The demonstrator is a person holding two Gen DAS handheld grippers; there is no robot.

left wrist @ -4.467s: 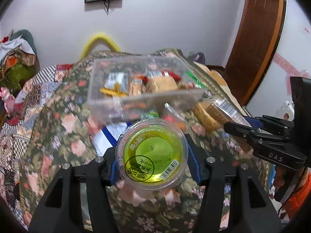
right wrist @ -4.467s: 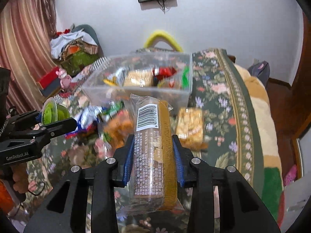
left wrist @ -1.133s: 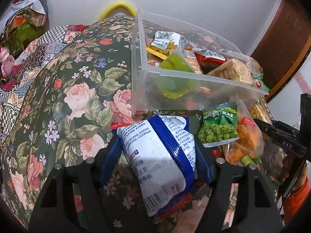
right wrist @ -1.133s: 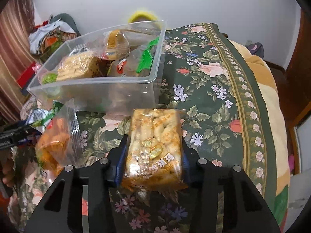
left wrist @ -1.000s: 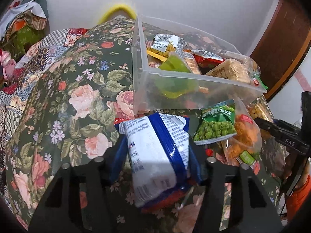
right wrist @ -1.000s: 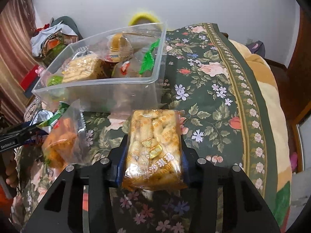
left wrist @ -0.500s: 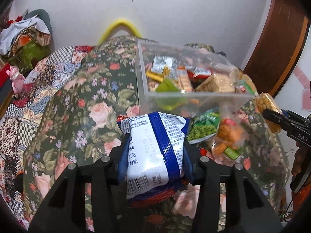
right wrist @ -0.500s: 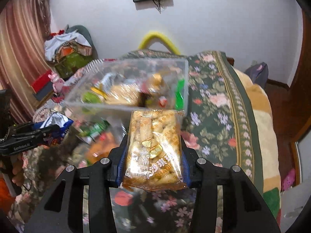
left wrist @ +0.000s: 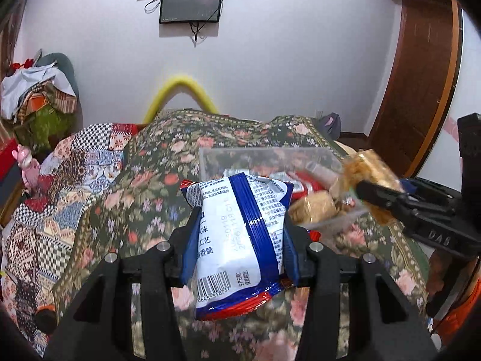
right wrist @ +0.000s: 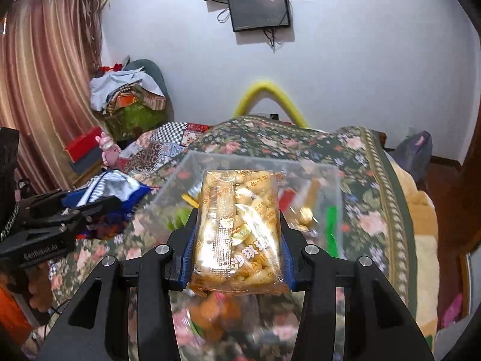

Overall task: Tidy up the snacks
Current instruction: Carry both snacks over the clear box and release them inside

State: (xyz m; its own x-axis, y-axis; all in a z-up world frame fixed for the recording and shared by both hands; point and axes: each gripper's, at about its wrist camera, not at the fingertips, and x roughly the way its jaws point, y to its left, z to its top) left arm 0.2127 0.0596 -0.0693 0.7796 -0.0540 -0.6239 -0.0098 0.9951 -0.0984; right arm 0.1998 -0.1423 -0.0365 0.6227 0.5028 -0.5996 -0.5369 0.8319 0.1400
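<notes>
Carrying step: left gripper (left wrist: 239, 237) clamped on blue-white snack bag (left wrist: 240, 234); right gripper (right wrist: 237, 246) clamped on cracker pack (right wrist: 239, 228). Next likely: lower both into clear bin (right wrist: 338, 186), release.

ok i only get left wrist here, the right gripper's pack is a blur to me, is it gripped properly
observer: Yes. In the right wrist view the right gripper is shut on the golden biscuit pack, with both blue pads against its long sides.
operator: where is it relative to the bin
observer: It is lined up with the middle of the clear bin. I cannot tell whether it is past the near wall.
operator: anything loose on the bed near it
observer: A blurred orange snack bag lies on the floral bedspread below the pack.
</notes>
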